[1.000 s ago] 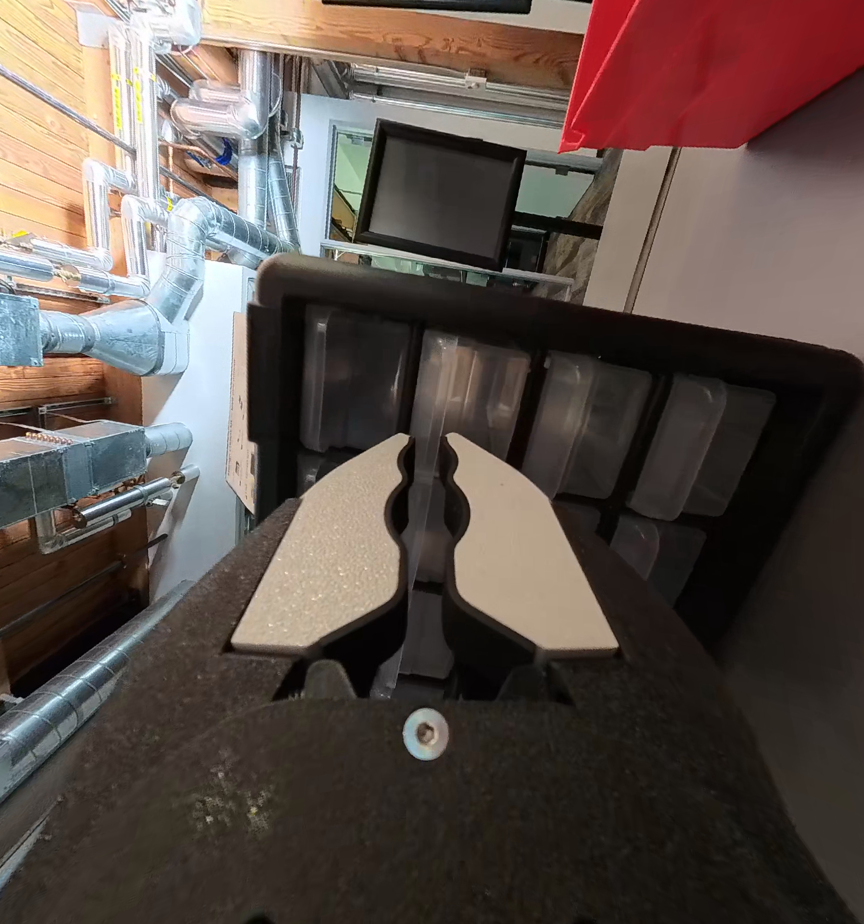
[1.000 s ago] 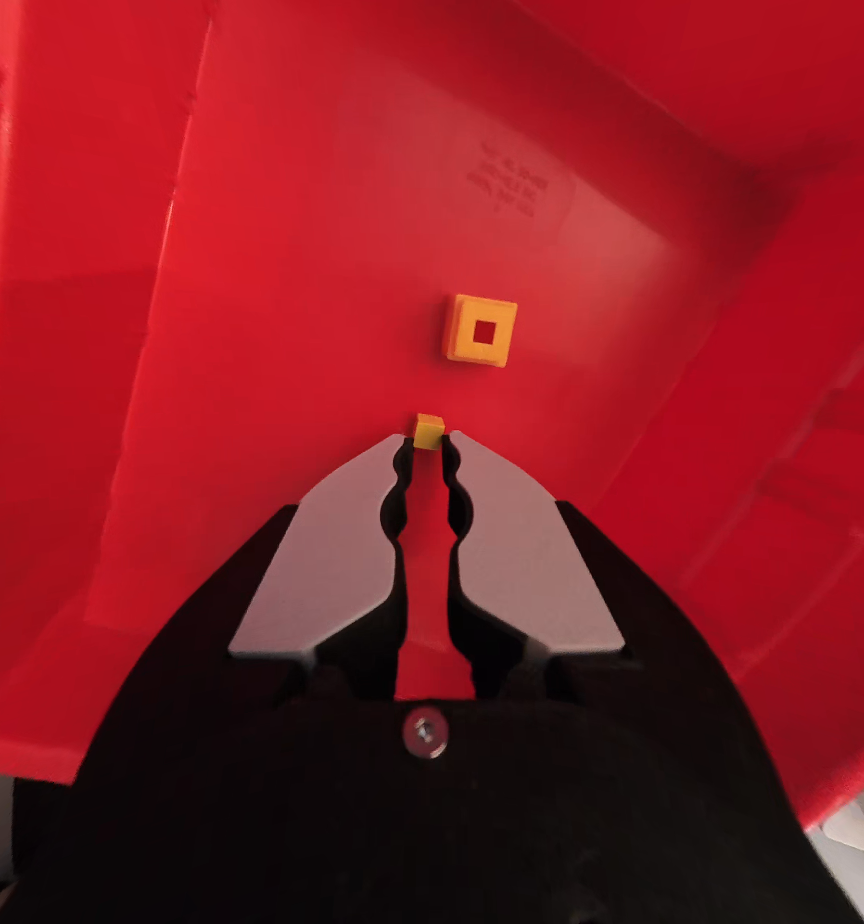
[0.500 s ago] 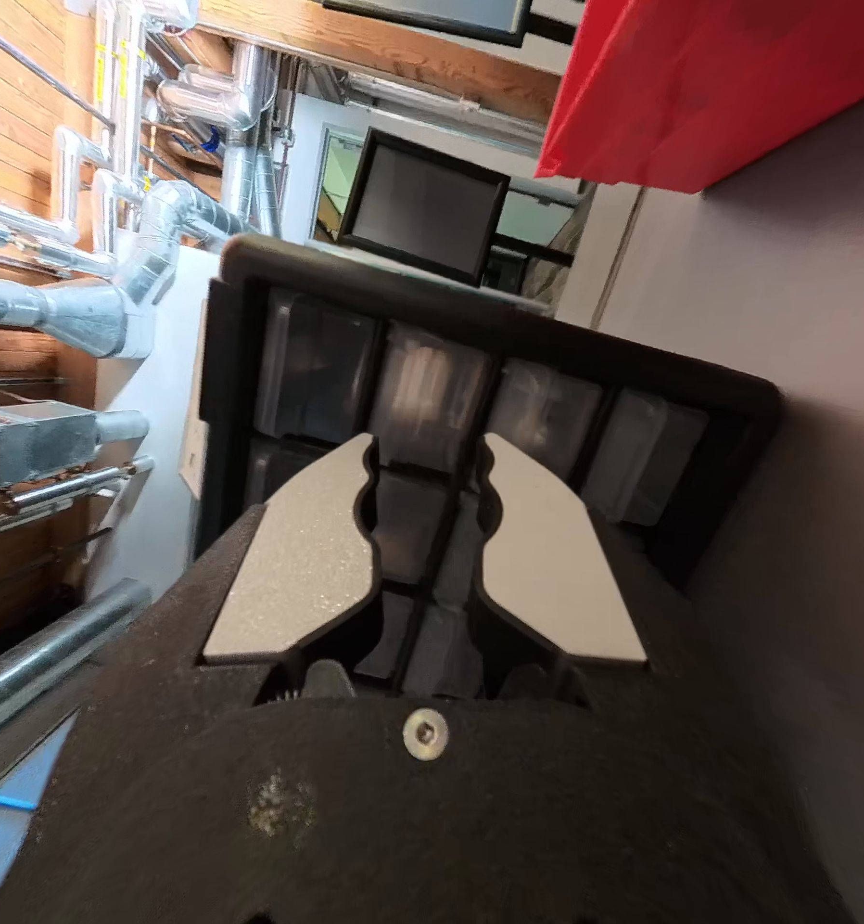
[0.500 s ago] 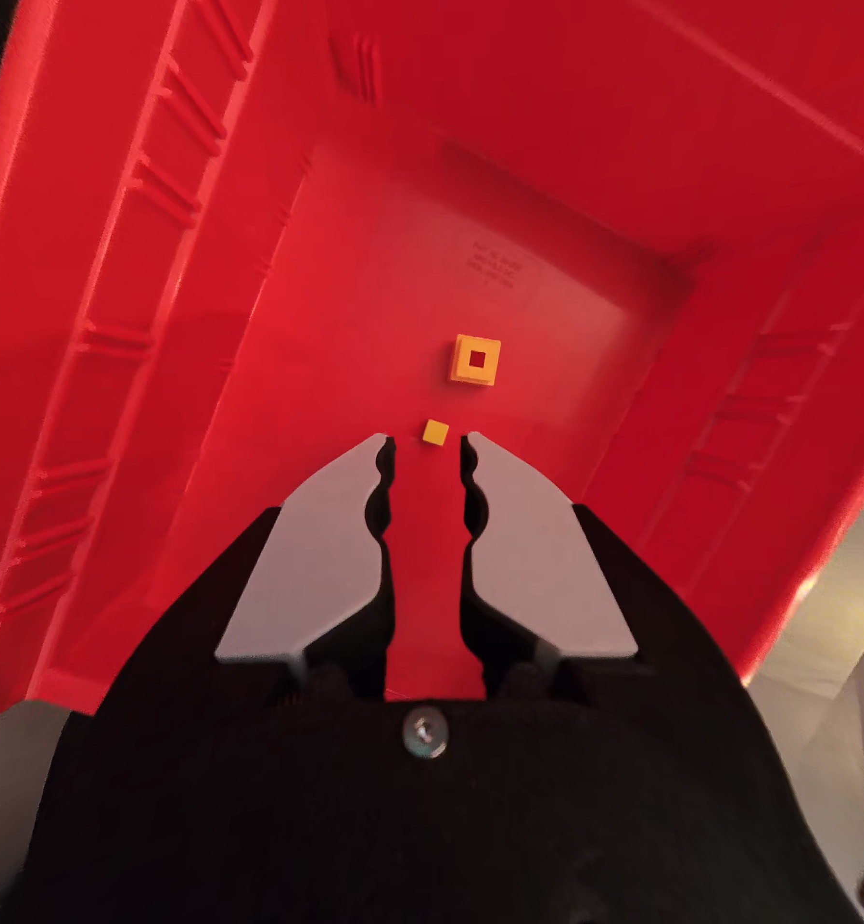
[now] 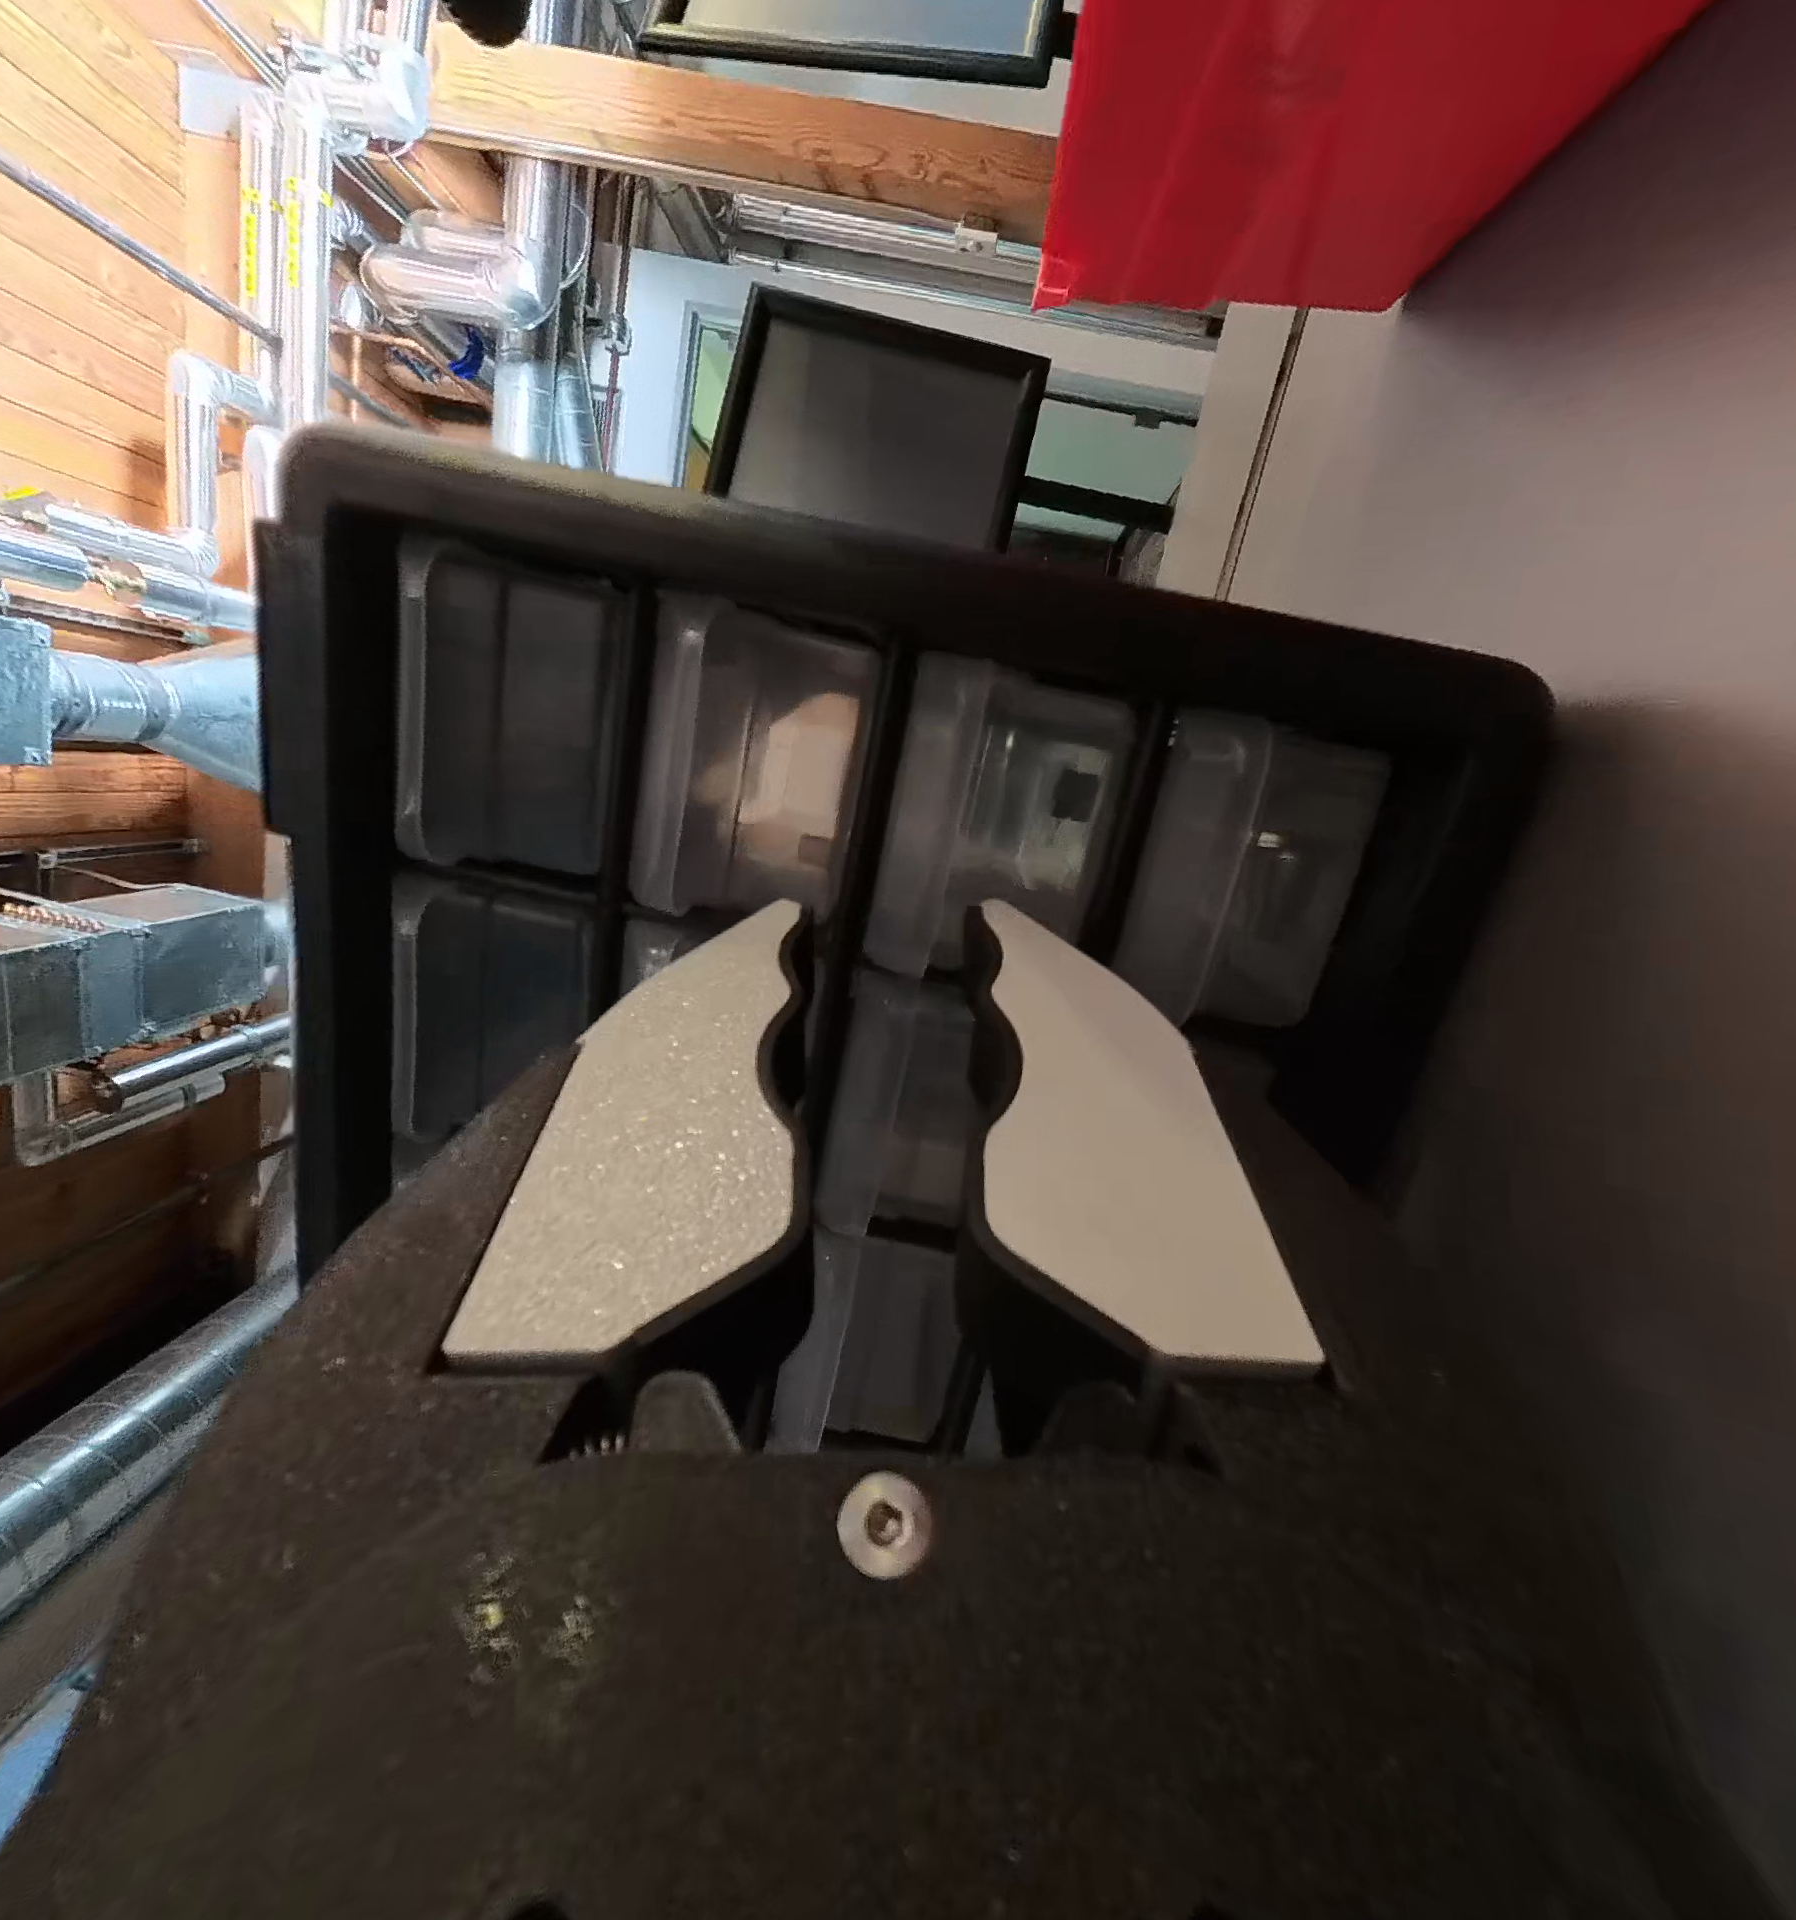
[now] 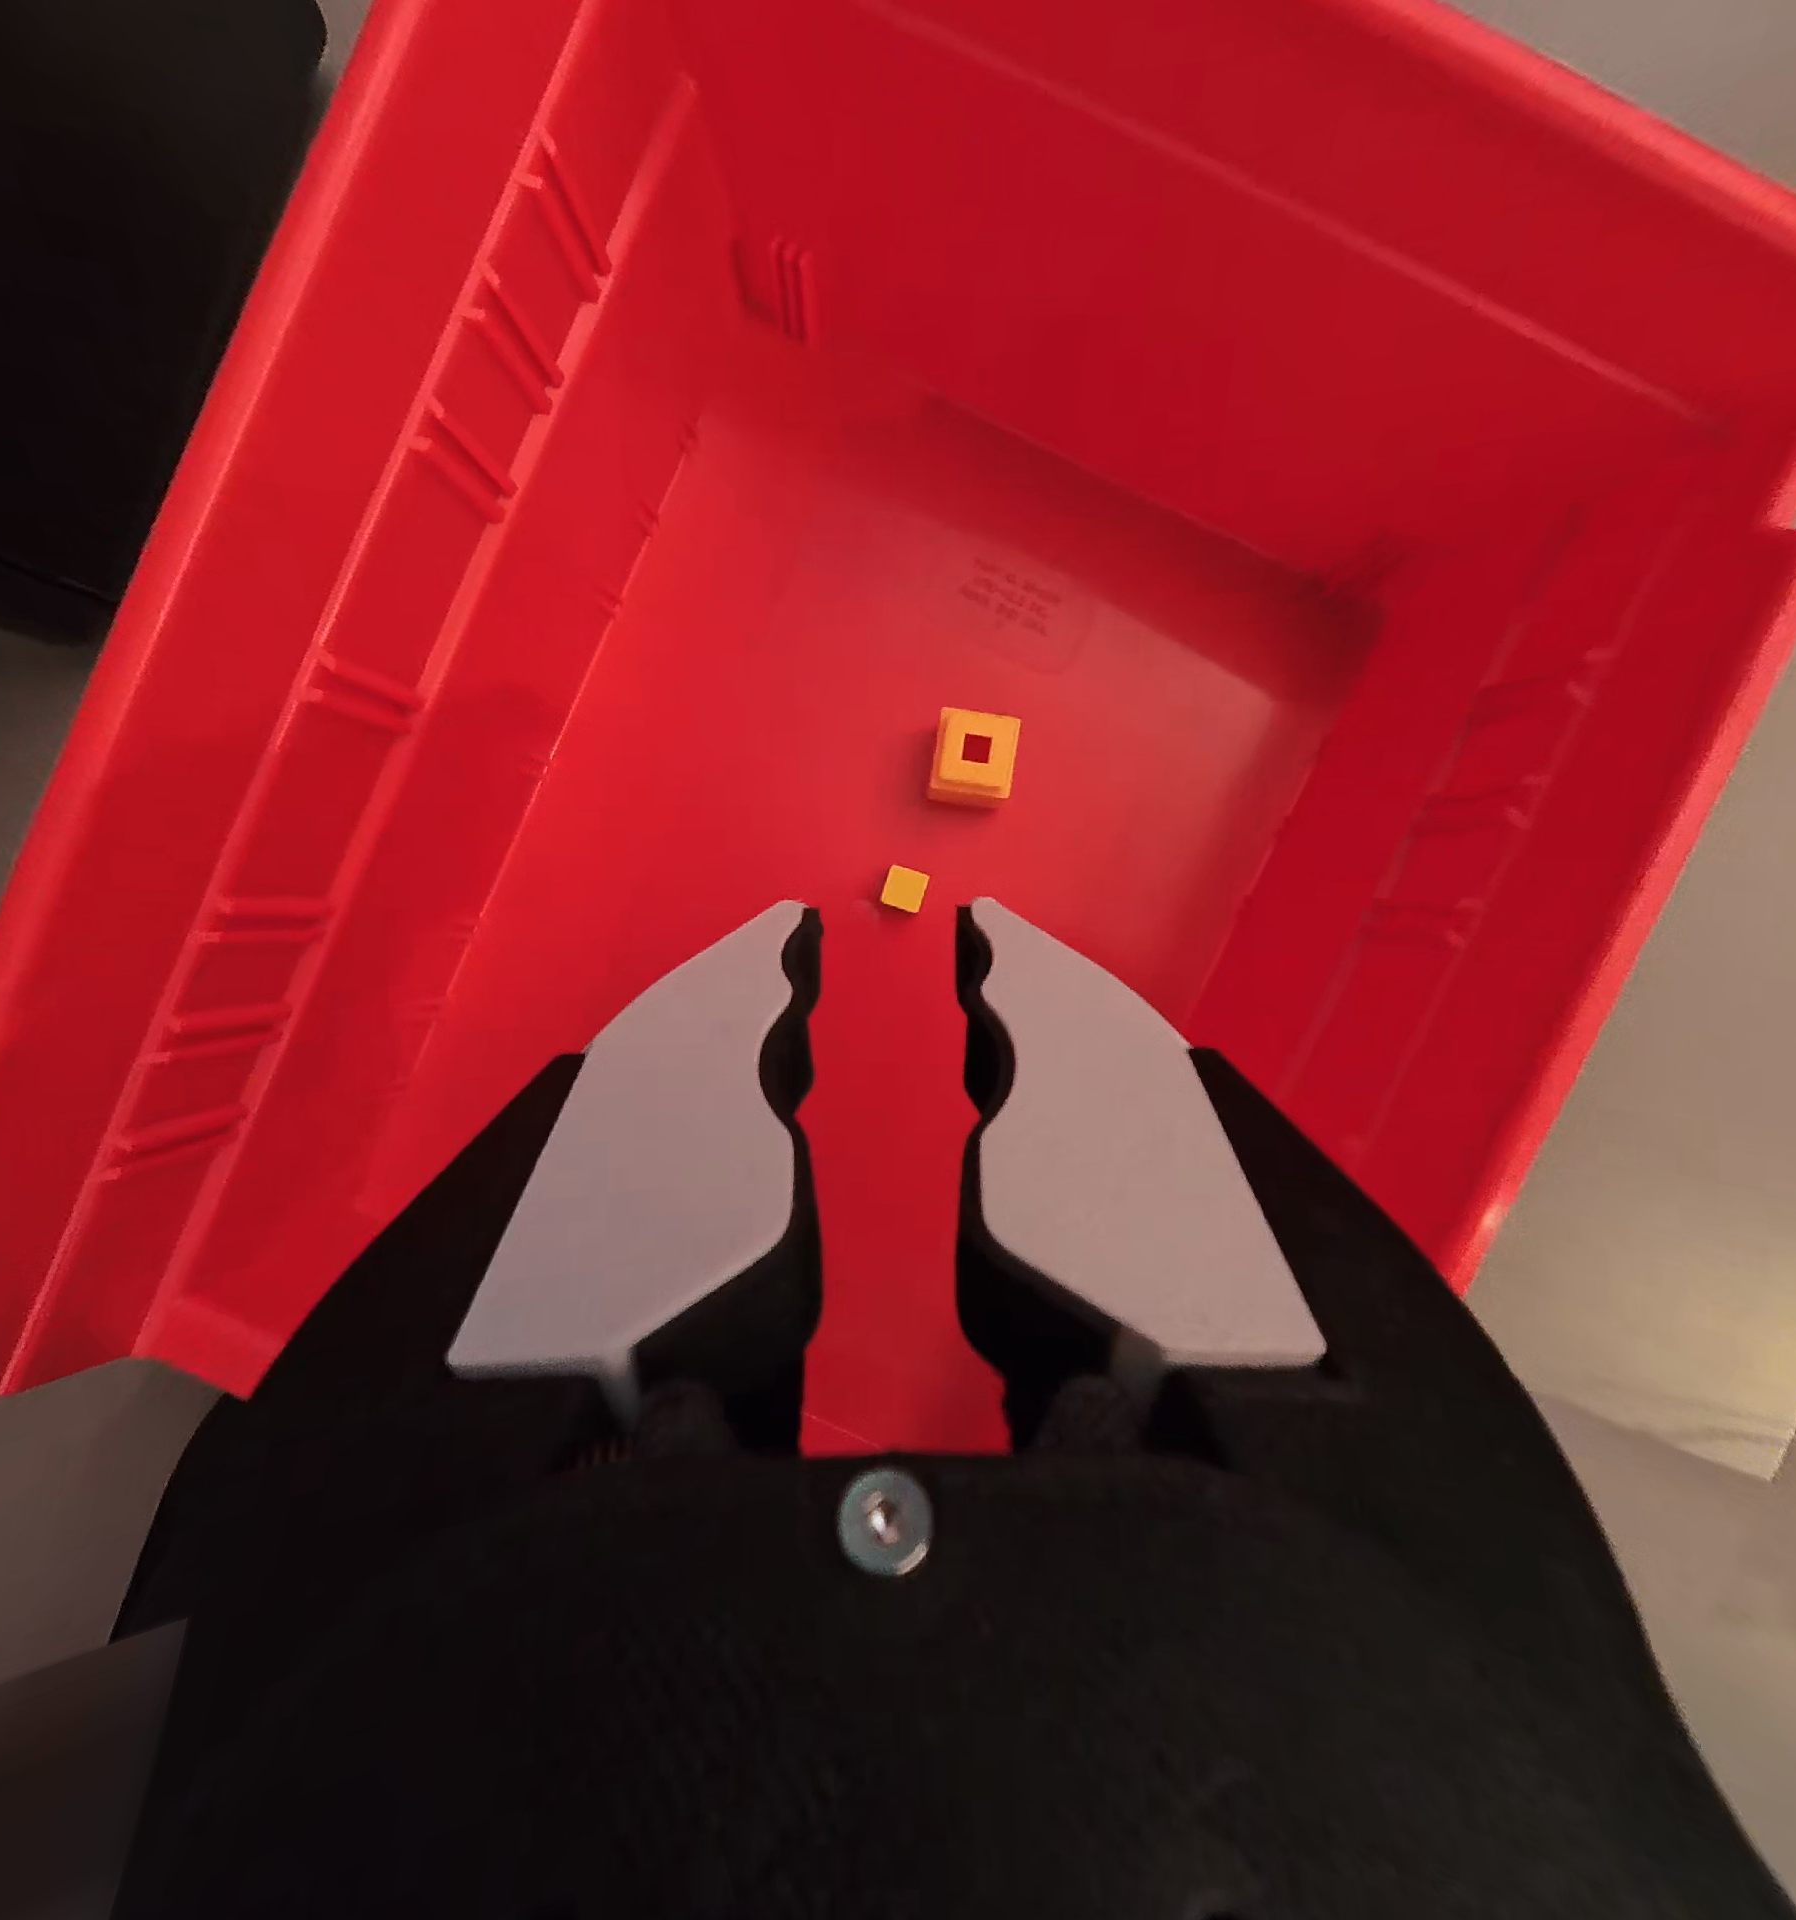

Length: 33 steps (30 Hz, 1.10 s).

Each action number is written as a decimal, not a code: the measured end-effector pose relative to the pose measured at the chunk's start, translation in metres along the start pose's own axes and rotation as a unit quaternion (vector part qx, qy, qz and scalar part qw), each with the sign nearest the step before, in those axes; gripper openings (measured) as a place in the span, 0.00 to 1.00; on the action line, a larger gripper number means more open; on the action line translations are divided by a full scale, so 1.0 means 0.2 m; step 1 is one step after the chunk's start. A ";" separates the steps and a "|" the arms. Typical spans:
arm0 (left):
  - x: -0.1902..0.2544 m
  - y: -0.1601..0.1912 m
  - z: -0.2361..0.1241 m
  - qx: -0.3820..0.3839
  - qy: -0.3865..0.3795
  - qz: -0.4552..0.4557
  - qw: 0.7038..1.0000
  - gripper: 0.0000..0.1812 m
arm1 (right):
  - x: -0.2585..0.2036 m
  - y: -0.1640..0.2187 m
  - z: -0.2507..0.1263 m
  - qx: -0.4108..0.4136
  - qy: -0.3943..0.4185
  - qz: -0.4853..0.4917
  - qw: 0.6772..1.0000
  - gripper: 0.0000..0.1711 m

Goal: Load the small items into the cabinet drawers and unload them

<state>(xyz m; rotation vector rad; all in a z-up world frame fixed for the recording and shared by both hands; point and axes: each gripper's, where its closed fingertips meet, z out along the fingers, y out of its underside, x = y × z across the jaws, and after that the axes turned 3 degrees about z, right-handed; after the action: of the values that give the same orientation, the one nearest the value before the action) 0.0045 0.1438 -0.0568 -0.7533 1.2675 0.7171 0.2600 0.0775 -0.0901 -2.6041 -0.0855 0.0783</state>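
red bin (image 6: 582, 623) cropped (far corners), drawers (image 5: 748, 790) blurred

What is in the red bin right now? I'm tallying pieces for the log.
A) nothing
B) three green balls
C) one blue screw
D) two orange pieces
D: the red bin holds a square orange piece with a hole and a small orange cube, both on its floor.

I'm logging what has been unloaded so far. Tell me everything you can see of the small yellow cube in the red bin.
The small yellow cube is a plain, solid-looking block, apparently plastic, with no hole visible. It lies flat on the floor of the red plastic bin, slightly rotated, apart from the larger orange square block with a hole beyond it. Nothing grips it: the right gripper hovers over it with jaws apart, not touching.
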 end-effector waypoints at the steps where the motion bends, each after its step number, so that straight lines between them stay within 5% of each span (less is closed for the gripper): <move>1: 0.01 -0.01 0.01 0.000 0.002 0.008 1.000 0.14 | 0.00 -0.01 -0.01 0.005 -0.004 0.001 1.000 0.15; 13: 0.02 -0.04 0.01 0.009 -0.003 0.028 1.000 0.05 | -0.07 -0.09 -0.16 0.034 0.018 -0.016 0.999 0.13; 18: 0.00 -0.06 -0.12 0.018 -0.006 0.047 0.999 0.05 | -0.31 -0.07 -0.33 0.027 -0.065 -0.003 0.998 0.11; 23: -0.02 -0.10 -0.27 0.028 -0.003 0.049 0.998 0.05 | -0.67 -0.11 -0.37 0.022 -0.129 -0.139 0.982 0.11; 27: -0.02 -0.12 -0.38 0.035 0.000 0.047 0.998 0.05 | -1.07 -0.13 -0.36 0.022 -0.205 -0.291 0.934 0.10; 33: -0.01 -0.12 -0.47 0.038 0.013 0.031 0.999 0.05 | -1.31 -0.17 -0.25 0.018 -0.161 -0.394 0.905 0.08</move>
<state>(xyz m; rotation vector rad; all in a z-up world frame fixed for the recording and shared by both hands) -0.0294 0.0532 -0.0650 -0.6659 1.3398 0.7060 0.0011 0.0617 -0.0199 -2.3001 -1.2169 0.2097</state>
